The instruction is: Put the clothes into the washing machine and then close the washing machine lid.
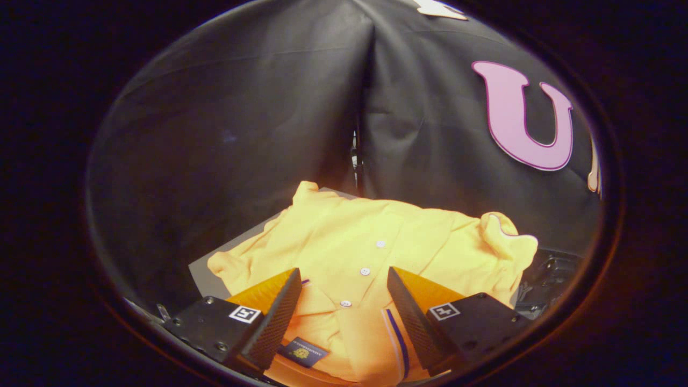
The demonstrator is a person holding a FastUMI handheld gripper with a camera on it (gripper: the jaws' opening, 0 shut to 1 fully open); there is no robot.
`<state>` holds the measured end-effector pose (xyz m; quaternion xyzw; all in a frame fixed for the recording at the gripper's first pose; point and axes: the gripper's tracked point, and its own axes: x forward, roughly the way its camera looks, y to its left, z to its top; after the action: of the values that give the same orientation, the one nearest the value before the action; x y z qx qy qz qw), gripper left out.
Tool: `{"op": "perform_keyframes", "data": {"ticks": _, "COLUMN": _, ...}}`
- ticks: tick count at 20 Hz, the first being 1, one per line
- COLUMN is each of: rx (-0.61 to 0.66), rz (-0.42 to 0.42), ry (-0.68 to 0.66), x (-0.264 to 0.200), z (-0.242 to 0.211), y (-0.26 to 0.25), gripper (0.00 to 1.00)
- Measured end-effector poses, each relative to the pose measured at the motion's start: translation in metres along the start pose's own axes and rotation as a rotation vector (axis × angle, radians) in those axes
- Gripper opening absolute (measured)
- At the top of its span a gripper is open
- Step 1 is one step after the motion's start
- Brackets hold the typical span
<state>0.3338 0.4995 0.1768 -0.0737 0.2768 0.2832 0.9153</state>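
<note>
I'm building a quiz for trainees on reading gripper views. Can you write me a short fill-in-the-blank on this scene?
1. The shirt lying on the grey surface is ____ in colour.
2. The gripper has its jaws ____, with the shirt's collar between them.
3. Down the shirt's placket run three small white ____.

Missing words: yellow; open; buttons

Plain yellow polo shirt [376,242] with white buttons [365,271], blue-and-white collar stripe [396,336], dark blue neck label [302,352]; grey surface [201,271] beneath.

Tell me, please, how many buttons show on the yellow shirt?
3 on the yellow shirt: one button between the open jaws of the gripper, one just ahead, one beyond. More may be hidden.
</note>
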Motion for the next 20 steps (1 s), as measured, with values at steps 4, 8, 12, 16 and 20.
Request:
{"op": "perform_keyframes", "data": {"ticks": 4, "rx": 0.009, "rz": 0.029, "ry": 0.029, "x": 0.006, "z": -0.004, "y": 0.007, "gripper": 0.98}}
{"op": "perform_keyframes", "data": {"ticks": 8, "rx": 0.009, "rz": 0.057, "ry": 0.035, "x": 0.005, "z": -0.003, "y": 0.006, "gripper": 0.75}}
{"op": "perform_keyframes", "data": {"ticks": 12, "rx": 0.127, "rz": 0.101, "ry": 0.037, "x": 0.002, "z": -0.003, "y": -0.009, "gripper": 0.26}}
{"op": "perform_keyframes", "data": {"ticks": 16, "rx": 0.197, "rz": 0.091, "ry": 0.029, "x": -0.003, "z": -0.01, "y": -0.026, "gripper": 0.05}}
{"op": "perform_keyframes", "data": {"ticks": 20, "rx": 0.155, "rz": -0.029, "ry": -0.011, "x": -0.025, "z": -0.017, "y": -0.058, "gripper": 0.03}}
